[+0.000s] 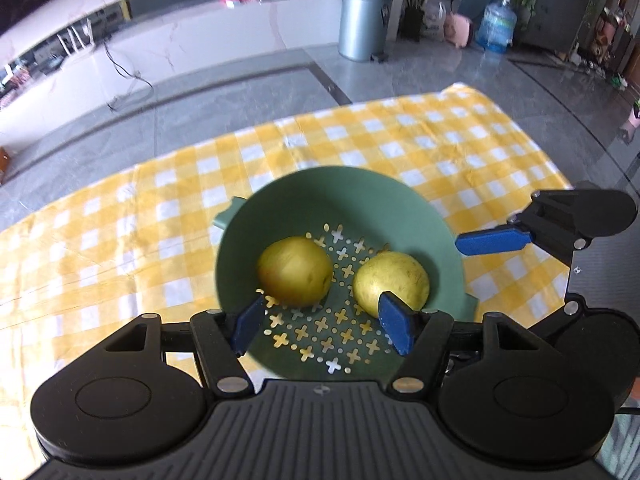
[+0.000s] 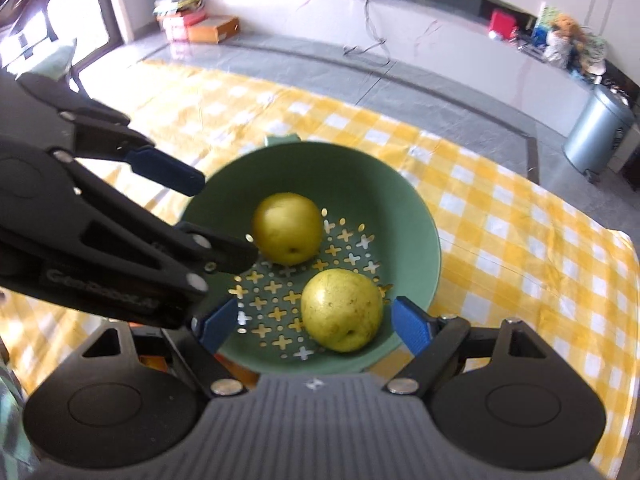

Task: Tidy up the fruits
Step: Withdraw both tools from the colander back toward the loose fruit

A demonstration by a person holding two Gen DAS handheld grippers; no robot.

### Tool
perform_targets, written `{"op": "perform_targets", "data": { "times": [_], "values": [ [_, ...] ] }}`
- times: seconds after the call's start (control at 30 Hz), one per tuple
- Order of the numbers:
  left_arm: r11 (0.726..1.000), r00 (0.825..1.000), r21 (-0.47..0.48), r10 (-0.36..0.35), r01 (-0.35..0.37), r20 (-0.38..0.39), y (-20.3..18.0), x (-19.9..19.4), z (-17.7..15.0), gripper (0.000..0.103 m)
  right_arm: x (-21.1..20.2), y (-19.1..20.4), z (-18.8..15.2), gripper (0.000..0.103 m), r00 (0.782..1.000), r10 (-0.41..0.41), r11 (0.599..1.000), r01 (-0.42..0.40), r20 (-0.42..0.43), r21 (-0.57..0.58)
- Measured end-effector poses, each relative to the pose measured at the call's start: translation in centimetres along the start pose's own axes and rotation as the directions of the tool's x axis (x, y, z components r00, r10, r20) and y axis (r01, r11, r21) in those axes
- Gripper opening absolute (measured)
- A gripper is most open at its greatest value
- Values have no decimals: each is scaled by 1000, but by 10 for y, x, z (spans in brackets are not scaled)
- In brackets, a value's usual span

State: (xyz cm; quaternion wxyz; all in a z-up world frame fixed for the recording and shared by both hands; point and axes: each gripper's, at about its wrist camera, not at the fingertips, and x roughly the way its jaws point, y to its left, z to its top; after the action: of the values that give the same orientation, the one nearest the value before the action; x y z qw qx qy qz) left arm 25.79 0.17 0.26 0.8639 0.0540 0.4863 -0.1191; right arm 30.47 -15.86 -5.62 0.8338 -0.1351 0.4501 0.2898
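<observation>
two round pears (image 2: 341, 310) in green bowl (image 1: 360, 192) | hard, smooth, may roll; grab around the middle | left gripper (image 1: 324, 322) and right gripper (image 2: 316, 326) both spread apart, holding nothing

L gripper (image 1: 324, 322), R gripper (image 2: 316, 326): jaws apart, empty.

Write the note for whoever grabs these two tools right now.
Left tool: open, holding nothing, over the near edge of the green strainer bowl.
Right tool: open, holding nothing, its fingers either side of the nearer yellow fruit but not closed on it.
Both yellow fruits, including the farther one, lie inside the bowl on the checked cloth.
No loose fruit shows on the cloth.
Left to do: back both tools away; check outside these views for more fruit.
</observation>
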Motion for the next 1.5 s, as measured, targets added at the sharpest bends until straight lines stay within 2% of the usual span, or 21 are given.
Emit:
{"op": "perform_targets", "data": {
  "times": [0.27, 0.4, 0.53, 0.63, 0.83, 0.97, 1.1, 1.23, 1.37, 1.5],
  "values": [
    [999, 993, 25, 31, -34, 118, -20, -59, -35, 76, -46, 10, -38, 80, 993, -10, 988, -9, 120, 154],
    [998, 985, 25, 45, -50, 168, -29, -74, -61, 76, -60, 18, -66, 80, 984, -56, 975, 18, 171, 219],
    [998, 978, 29, 42, -49, 203, -36, -79, -88, 77, -69, 19, -100, 80, 975, -68, 946, -4, 210, 324],
    [999, 976, 16, 31, -35, 214, -38, -78, -106, 76, -70, 21, -124, 80, 970, -92, 924, -1, 226, 382],
    [997, 965, -2, 72, -73, 253, -41, -70, -134, 76, -60, 31, -158, 80, 967, -102, 890, -16, 234, 456],
    [993, 955, 7, 114, -121, 272, -41, -56, -153, 76, -52, 38, -167, 80, 957, -152, 888, 23, 246, 459],
    [986, 959, 42, 145, -160, 245, -41, -39, -161, 76, -43, 41, -171, 80, 957, -150, 894, 24, 248, 447],
    [990, 962, 0, 135, -139, 239, -29, -25, -163, 72, -34, 41, -169, 74, 963, -150, 898, 38, 224, 438],
    [993, 967, -70, 113, -100, 226, -12, -12, -162, 68, -23, 40, -169, 73, 969, -141, 893, 37, 201, 448],
    [994, 969, -62, 107, -95, 222, -9, -3, -161, 68, -13, 35, -168, 70, 977, -127, 880, 31, 170, 474]
  ]
}}
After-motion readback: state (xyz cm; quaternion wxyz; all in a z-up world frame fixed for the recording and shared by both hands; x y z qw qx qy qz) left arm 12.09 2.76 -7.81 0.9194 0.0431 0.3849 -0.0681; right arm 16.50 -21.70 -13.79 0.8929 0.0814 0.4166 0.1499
